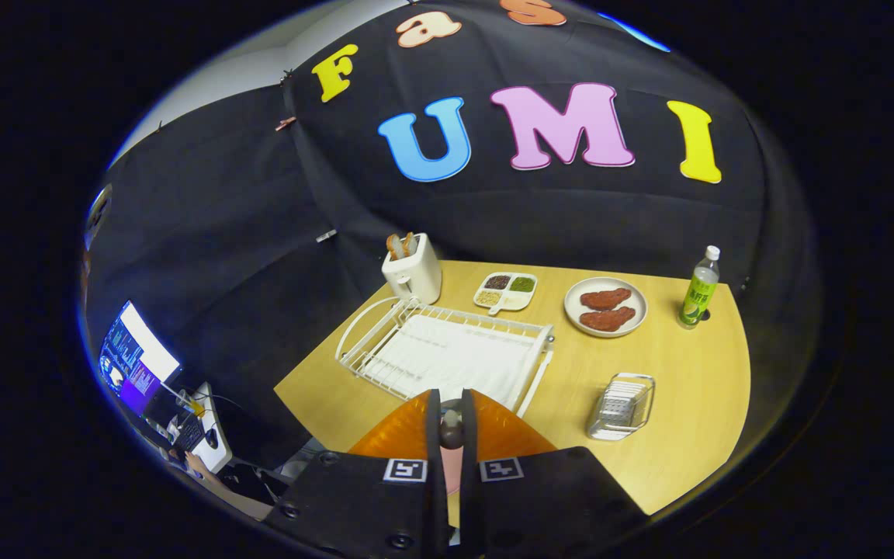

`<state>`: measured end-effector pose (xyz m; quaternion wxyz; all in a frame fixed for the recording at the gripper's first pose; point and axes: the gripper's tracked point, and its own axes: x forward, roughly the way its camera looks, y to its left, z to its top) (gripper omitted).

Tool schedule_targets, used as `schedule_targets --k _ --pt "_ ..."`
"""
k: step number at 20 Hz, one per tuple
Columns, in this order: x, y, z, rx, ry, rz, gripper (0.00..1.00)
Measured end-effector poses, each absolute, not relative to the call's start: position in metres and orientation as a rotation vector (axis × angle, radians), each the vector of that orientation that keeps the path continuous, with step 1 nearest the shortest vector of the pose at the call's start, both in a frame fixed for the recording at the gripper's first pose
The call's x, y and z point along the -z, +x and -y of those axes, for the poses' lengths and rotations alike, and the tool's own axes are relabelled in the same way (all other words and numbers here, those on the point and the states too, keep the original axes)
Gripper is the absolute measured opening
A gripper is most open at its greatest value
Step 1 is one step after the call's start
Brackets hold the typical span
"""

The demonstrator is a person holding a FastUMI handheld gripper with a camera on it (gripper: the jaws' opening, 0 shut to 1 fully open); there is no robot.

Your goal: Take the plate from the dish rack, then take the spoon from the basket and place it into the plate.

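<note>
The gripper [451, 423] has its jaws closed edge-on upon the orange ribbed plastic plate [408, 431], held above the wooden counter [687, 404] just before the white wire dish rack [447, 353], probably for setting down near the metal mesh basket [621, 405], whose spoon I cannot make out.

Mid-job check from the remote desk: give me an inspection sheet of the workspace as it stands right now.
Surface: wooden table, bare at its near right part.
Job's things: orange plate gripped edge-on between the fingers, above the white dish rack; metal basket right of the rack, spoon not discernible.
Clutter: toaster with bread behind the rack; four-part condiment dish; white plate with two meat pieces; green bottle.
Grippers: gripper shut on the plate's rim.
Cables: some seen near the monitor.
Surroundings: black cloth wall; lit monitor and a desk with small items lower left.
</note>
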<state>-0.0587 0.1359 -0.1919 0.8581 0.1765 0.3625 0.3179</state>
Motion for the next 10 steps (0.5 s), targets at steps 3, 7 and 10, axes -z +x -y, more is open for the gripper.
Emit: schedule_targets --k 3,7,10 --pt "0.21 -0.08 -0.178 -0.702 0.352 -0.8 0.1" --pt "0.253 -0.102 -0.217 -0.706 0.324 -0.873 0.1" --pt "0.285 -0.112 -0.232 -0.687 0.288 -0.913 0.1"
